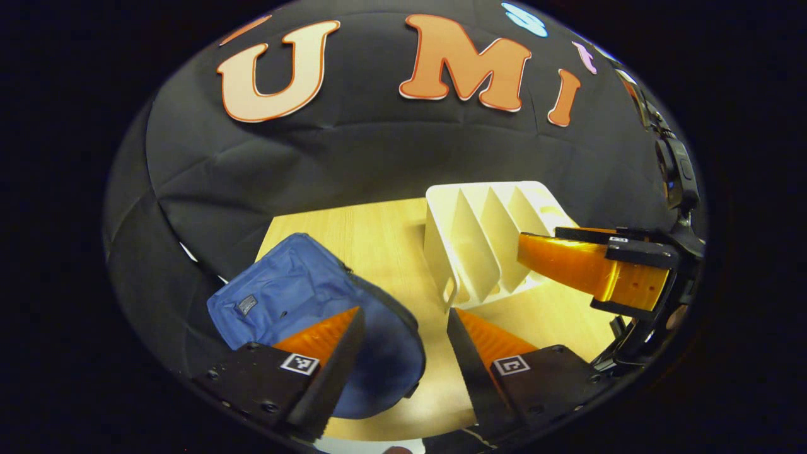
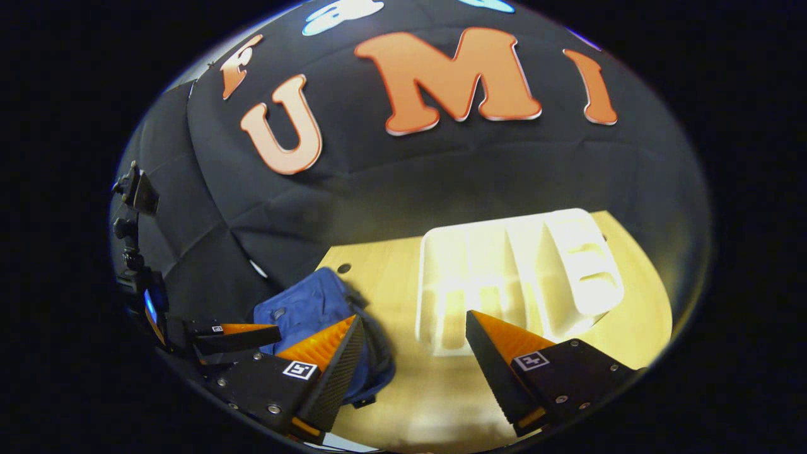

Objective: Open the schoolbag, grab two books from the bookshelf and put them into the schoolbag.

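Left gripper (image 1: 403, 334) was held with fingers spread wide and nothing between them, poised above the pale wooden table (image 1: 378, 239). Under its left finger, at about eight o'clock in the left gripper view, lay the blue schoolbag (image 1: 296, 296), slumped flat on the table; whether its zip was undone could not be told. At about two o'clock from the fingertips stood the white bookshelf (image 1: 479, 246), its upright dividers showing no books in the slots that faced the camera. Beyond it, at three o'clock, hung the right gripper (image 1: 526, 249), its fingers overlapping the rack's right end, touching or not could not be told.

Right gripper (image 2: 413, 334) likewise had fingers parted, gripping nothing, over the same table (image 2: 391, 265). At one o'clock sat the bookshelf (image 2: 517, 265), washed out by glare. At nine o'clock lay the schoolbag (image 2: 309, 306), partly behind the left finger. Farther toward nine o'clock showed the left gripper (image 2: 274, 333), just beside the bag.
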`<state>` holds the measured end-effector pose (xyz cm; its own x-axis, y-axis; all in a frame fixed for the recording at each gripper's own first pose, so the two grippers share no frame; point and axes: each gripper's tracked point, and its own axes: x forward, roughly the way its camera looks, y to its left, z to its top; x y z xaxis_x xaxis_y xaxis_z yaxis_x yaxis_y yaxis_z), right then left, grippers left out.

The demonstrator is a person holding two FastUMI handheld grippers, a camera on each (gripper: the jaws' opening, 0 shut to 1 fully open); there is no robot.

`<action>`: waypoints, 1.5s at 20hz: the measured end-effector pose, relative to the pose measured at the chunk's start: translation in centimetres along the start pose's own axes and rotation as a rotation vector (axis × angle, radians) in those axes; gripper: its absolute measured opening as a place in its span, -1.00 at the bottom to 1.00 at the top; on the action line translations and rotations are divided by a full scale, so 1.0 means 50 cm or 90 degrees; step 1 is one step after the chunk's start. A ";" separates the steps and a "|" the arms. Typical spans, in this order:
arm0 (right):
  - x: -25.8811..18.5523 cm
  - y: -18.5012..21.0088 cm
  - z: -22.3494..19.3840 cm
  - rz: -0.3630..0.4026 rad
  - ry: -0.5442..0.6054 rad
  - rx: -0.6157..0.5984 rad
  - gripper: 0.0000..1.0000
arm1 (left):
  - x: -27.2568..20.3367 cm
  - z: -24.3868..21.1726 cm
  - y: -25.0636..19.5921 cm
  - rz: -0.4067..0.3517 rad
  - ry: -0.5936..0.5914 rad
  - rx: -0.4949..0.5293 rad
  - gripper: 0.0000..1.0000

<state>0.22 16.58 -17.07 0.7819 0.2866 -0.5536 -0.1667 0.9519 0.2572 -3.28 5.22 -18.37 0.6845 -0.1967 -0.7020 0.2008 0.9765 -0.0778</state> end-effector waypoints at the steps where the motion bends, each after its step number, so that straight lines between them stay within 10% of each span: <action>1: -0.010 -0.025 0.019 -0.018 -0.024 -0.010 0.95 | 0.000 0.026 -0.016 -0.001 -0.027 -0.008 0.80; 14: -0.154 -0.167 0.202 -0.143 -0.259 -0.085 0.93 | -0.132 0.273 -0.151 0.064 -0.421 -0.023 0.92; 30: -0.213 -0.183 0.222 -0.154 -0.343 -0.096 0.93 | -0.246 0.305 -0.169 0.137 -0.578 -0.005 0.86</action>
<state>0.10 3.62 -4.75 0.9956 0.0030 -0.0939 0.0005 0.9993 0.0370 -2.72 -1.98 1.70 0.9928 -0.0015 0.1202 0.0035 0.9999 -0.0169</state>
